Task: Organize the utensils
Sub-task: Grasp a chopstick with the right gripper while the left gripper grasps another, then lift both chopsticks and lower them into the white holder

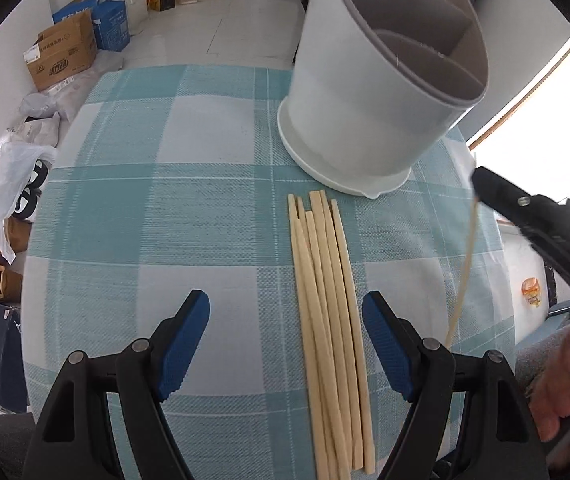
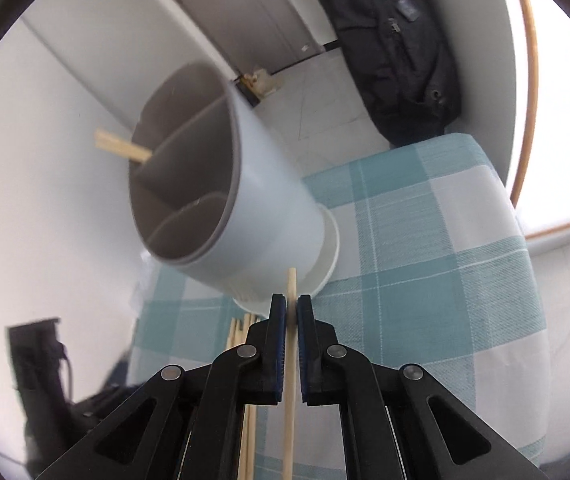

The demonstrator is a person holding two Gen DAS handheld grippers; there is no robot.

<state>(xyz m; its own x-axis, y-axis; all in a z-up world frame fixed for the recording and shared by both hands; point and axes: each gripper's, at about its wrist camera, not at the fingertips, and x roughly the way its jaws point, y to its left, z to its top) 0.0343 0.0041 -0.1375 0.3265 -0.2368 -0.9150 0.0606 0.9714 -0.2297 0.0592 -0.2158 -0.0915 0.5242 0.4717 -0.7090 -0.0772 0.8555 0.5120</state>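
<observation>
Right now the left tongs (image 1: 285,344) hang low over the desk (image 1: 125,208) with their blue pads wide apart and nothing between them. A bundle of chopsticks (image 1: 327,320) lies flat on the checked cloth, just under the right pad. If these tongs drop and squeeze from here, they could catch only one side of the bundle, or grab many sticks at once, and some could slide out and roll.

The right tongs (image 2: 291,308) are pressed together on one chopstick (image 2: 289,380). The grip sits near the top end, so only a short bit pokes out in front and the long part hangs down behind. A thin stick held at one small spot can swing or turn between the pads. If it swings, the tip will not point where the person wants.

Farther back stands the pot (image 2: 245,200), white outside and grey inside, on its round dish. Inside are walls that split it into parts. One stick (image 2: 123,148) already leans out of the far part. The held stick could bump the rim, hit a wall, or land in a different part from the first stick. A hard knock on the rim might also tip the tall pot, I think. The two tongs are near each other, so they might bump too.
</observation>
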